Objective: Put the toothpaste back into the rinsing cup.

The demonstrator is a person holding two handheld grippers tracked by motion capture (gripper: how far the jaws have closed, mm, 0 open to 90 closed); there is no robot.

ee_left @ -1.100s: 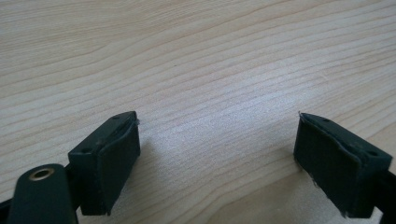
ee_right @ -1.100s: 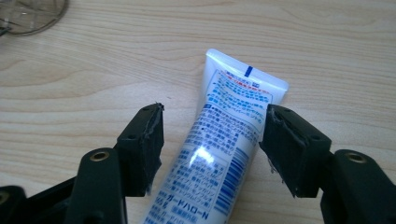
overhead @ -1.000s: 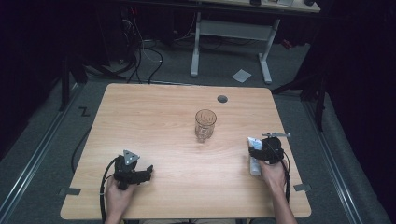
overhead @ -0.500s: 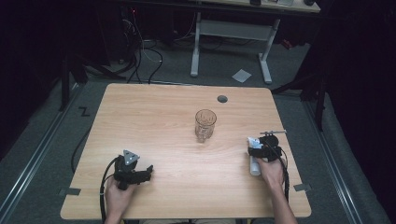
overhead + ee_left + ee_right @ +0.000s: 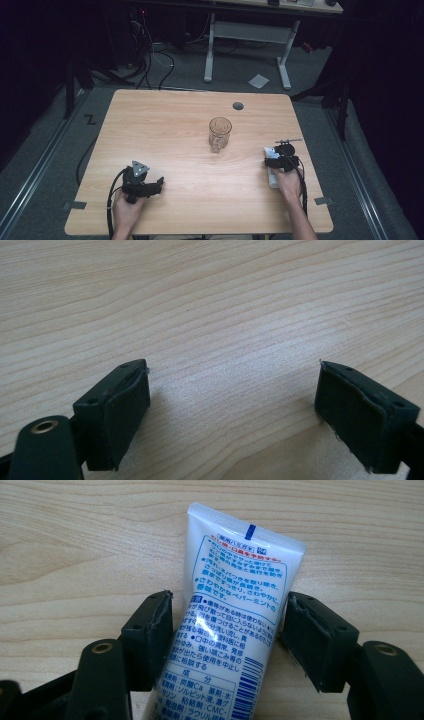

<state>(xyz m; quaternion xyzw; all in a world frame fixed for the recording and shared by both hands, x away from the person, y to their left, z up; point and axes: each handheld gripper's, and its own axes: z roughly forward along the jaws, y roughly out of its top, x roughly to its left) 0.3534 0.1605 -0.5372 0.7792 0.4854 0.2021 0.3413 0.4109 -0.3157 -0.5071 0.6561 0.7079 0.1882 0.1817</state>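
Wooden surface (image 5: pixel 175 130), glass mug (image 5: pixel 220 133) mid-surface | right gripper (image 5: pixel 227 640) jaws straddle white tube (image 5: pixel 235 605) lying flat near right edge, one pad touching, other just clear | left gripper (image 5: pixel 232 410) jaws wide, empty | risk: slick tube could squirt forward if squeezed off-centre.

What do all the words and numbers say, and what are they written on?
White tube, between the right gripper jaws: blue Japanese print.
"ペパーミント" partway down its text block.
"成 分" heading lower down.
"CMC" near the bottom edge.
Red line at the top: too small to read.
Barcode: no digits readable.
Glass mug, table: no writing.
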